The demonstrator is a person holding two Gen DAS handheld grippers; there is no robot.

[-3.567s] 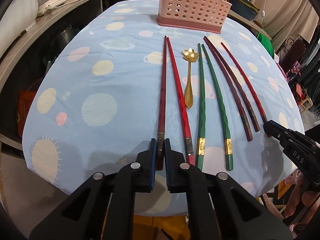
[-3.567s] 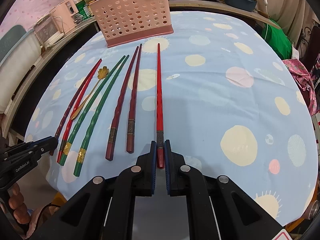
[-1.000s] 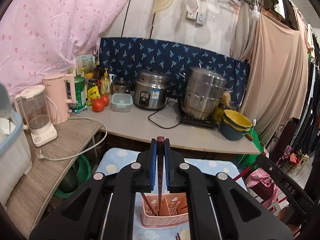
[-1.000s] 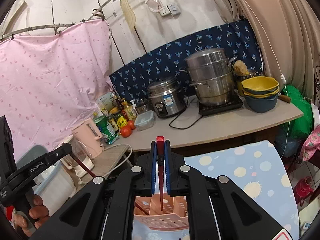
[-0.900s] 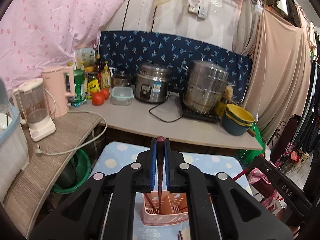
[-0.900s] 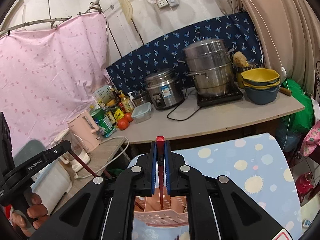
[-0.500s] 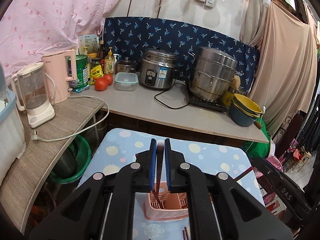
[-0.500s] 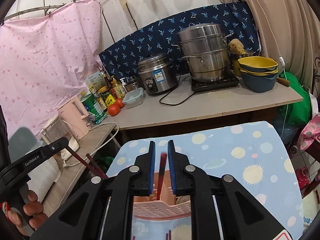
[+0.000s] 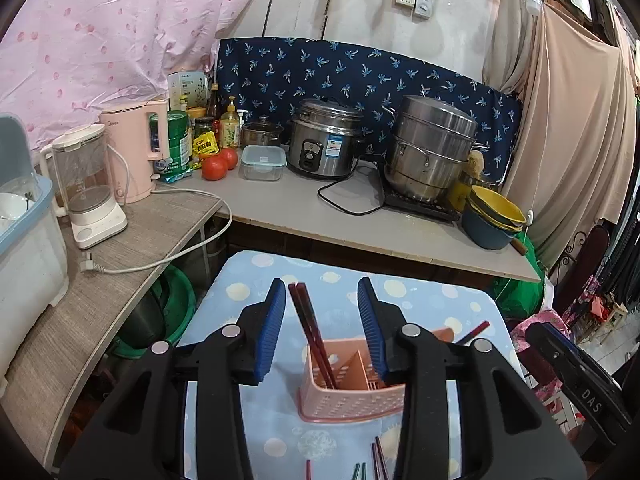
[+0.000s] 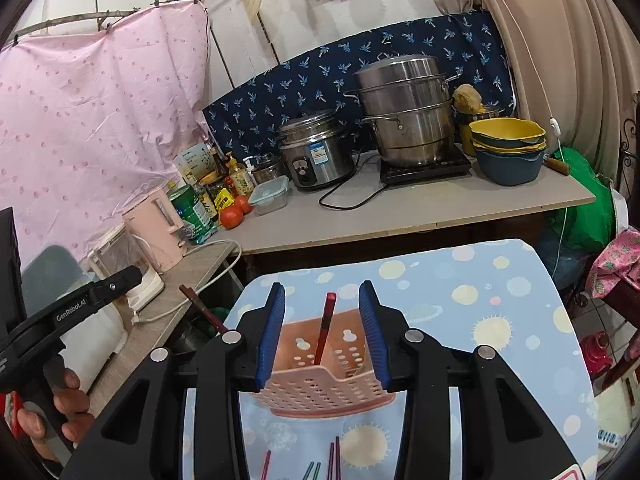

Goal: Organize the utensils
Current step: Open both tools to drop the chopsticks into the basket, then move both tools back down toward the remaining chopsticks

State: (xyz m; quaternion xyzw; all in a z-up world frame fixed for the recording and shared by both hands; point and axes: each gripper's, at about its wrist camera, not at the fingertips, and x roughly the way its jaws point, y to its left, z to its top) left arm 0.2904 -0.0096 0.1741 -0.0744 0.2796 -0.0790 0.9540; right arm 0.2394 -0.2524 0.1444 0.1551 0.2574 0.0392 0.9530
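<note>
Both grippers, left [image 9: 322, 328] and right [image 10: 322, 330], spread wide, nothing gripped, above pink basket [image 9: 352, 400], dark chopsticks [image 9: 310, 328] leant inside, table utensils [image 10: 332, 462] cut off below it.

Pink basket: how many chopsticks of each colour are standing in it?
Dark red chopsticks: 2
Bright red chopstick: 1
Total: 3 in the pink basket

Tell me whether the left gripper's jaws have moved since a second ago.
Yes. The left gripper has opened: its jaws, then clamped on the dark red chopstick, now stand apart, and it leans free in the pink basket.
</note>
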